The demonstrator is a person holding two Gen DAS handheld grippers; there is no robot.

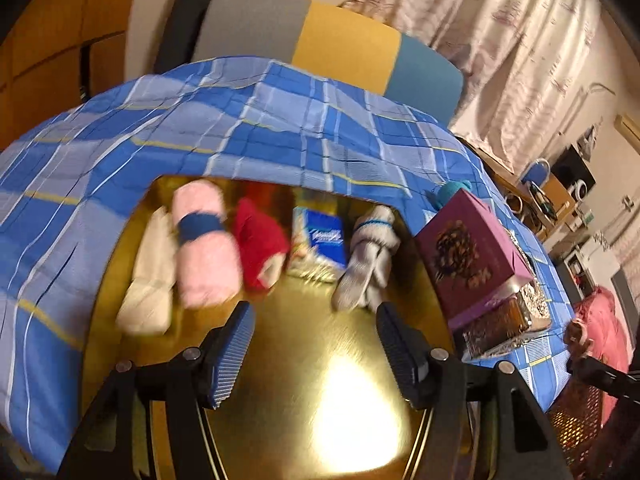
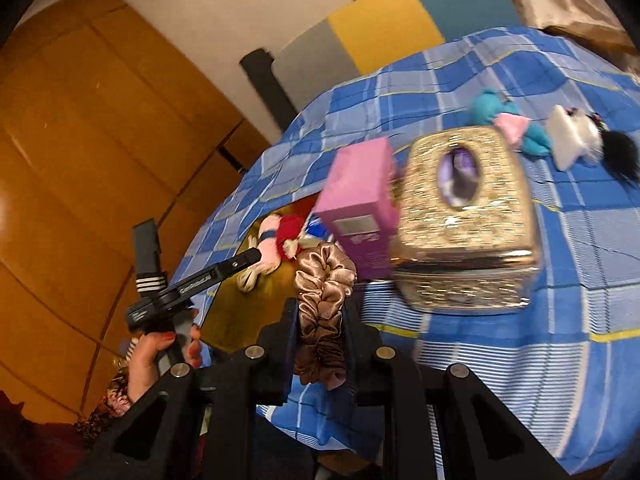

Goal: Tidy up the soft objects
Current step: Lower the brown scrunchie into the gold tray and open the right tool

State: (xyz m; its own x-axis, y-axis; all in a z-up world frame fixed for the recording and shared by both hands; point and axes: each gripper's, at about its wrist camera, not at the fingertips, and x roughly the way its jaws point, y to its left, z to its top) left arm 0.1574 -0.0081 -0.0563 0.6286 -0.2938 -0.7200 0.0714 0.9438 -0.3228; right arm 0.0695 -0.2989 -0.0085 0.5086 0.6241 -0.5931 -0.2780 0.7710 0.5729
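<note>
My left gripper is open and empty above a shiny gold tray. At the tray's far end lie a cream roll, a pink roll with a blue band, a red soft piece, a blue packet and grey-white socks. My right gripper is shut on a brown satin scrunchie, held over the bed's edge beside the tray. A teal and pink plush and a white and black plush lie on the blue checked bedsheet.
A purple box stands on a glittery gold tissue box to the right of the tray. A grey, yellow and teal headboard is behind. Wooden cupboards stand left; curtains and a cluttered desk right.
</note>
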